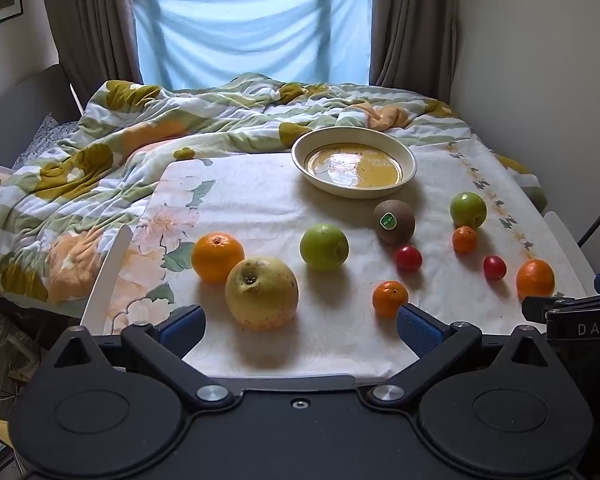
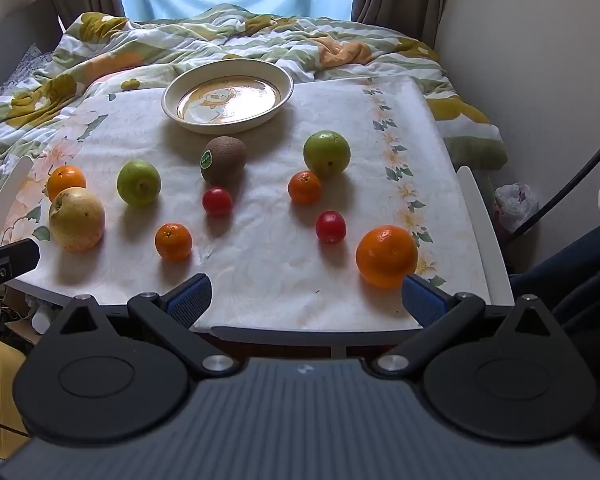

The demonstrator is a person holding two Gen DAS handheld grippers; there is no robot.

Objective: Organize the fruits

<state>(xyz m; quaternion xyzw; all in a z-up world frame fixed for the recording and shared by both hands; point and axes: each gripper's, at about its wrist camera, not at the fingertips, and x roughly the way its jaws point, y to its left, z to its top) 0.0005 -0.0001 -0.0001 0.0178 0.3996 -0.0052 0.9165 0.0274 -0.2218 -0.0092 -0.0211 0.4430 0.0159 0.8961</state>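
Both tools spread apart, empty, glossy orange point(image 2: 386, 255) nearest right tool point(image 2: 306, 300), left tool point(image 1: 300, 326), bruised yellow apple point(image 1: 261, 293).

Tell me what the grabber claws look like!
The black left gripper and black right gripper have blue textured fingertip pads on angled black arms with silver screws and round discs. The right one's body is ribbed grey. White letters "DAS" show on its side.

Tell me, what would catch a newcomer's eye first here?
Bright fruit scattered over the white cloth: a big yellow pear at the near left, a stickered kiwi in the middle. Behind them an empty cream plate waits, and both open claws, left claw and right claw, hover at the near edge.
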